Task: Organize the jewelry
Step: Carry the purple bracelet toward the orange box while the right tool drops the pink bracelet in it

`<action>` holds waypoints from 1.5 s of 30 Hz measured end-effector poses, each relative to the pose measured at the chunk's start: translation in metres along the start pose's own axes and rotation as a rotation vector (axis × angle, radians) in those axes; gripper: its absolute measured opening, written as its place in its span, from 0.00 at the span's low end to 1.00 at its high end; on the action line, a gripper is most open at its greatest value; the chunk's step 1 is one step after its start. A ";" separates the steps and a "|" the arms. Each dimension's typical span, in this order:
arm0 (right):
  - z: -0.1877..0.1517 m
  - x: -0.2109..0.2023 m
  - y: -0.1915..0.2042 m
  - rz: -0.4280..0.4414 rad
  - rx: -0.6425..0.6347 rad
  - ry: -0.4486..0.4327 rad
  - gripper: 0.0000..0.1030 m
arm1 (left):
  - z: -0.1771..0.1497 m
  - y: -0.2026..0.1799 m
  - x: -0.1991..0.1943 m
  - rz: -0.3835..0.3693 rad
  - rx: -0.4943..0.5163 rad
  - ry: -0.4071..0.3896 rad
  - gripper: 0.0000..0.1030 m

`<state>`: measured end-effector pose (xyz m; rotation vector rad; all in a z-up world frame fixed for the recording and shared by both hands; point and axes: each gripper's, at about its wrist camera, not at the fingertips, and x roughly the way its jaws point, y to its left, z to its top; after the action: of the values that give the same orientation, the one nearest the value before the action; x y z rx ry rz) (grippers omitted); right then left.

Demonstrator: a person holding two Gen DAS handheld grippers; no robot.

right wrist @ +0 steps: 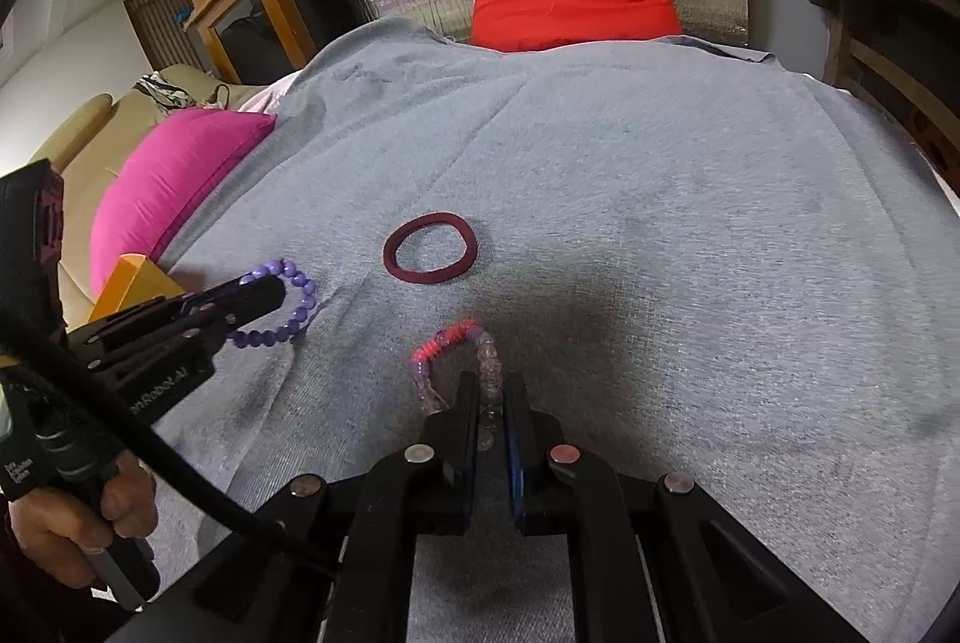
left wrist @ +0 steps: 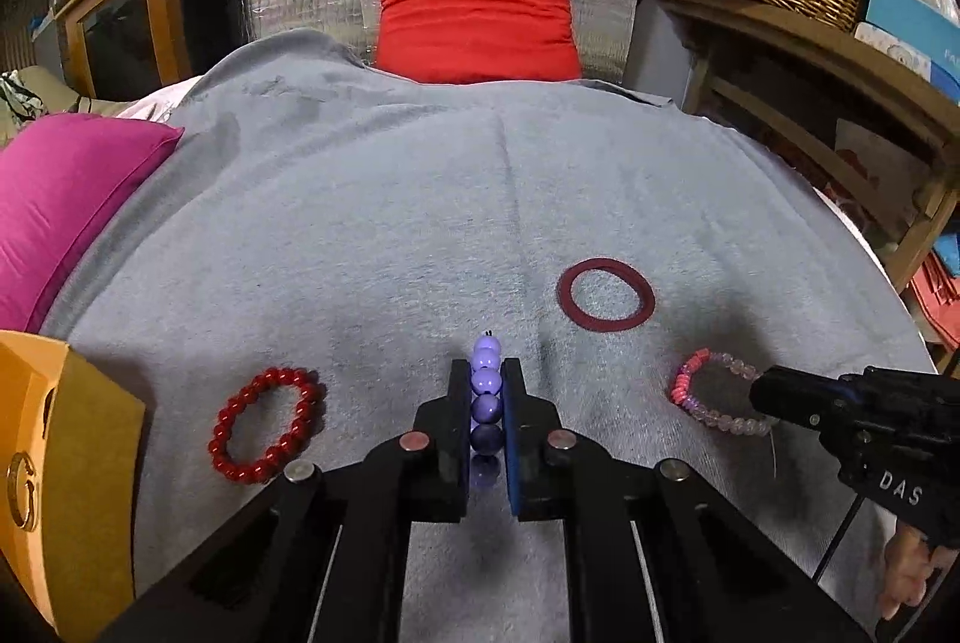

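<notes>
Purple bead bracelet pinched edge-on in your left gripper; right gripper nips the pink-and-clear bracelet.
Both seem barely off the grey cloth, probably bound for the orange box.

White letters "DAS" on right hand-held gripper body; partial "...nRobot.AI" on left hand-held gripper body; small label on its handle unreadable
</notes>
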<state>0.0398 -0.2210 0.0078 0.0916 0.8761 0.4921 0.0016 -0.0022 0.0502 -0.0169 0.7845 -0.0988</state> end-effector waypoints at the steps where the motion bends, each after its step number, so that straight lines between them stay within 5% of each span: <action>1: 0.000 -0.001 0.000 0.000 0.000 -0.001 0.08 | -0.001 0.002 -0.002 0.000 -0.002 -0.001 0.09; 23: 0.003 -0.036 0.023 0.086 0.011 -0.074 0.09 | -0.016 0.013 -0.072 0.012 -0.037 -0.083 0.09; 33: 0.008 -0.049 0.077 0.167 -0.035 -0.106 0.09 | -0.023 0.044 -0.137 0.074 -0.098 -0.194 0.09; 45: 0.010 -0.045 0.176 0.327 -0.116 -0.110 0.09 | -0.052 0.121 -0.231 0.235 -0.141 -0.264 0.09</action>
<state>-0.0428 -0.0839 0.0951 0.1556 0.7257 0.8344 -0.1877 0.1412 0.1694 -0.0702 0.5240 0.1793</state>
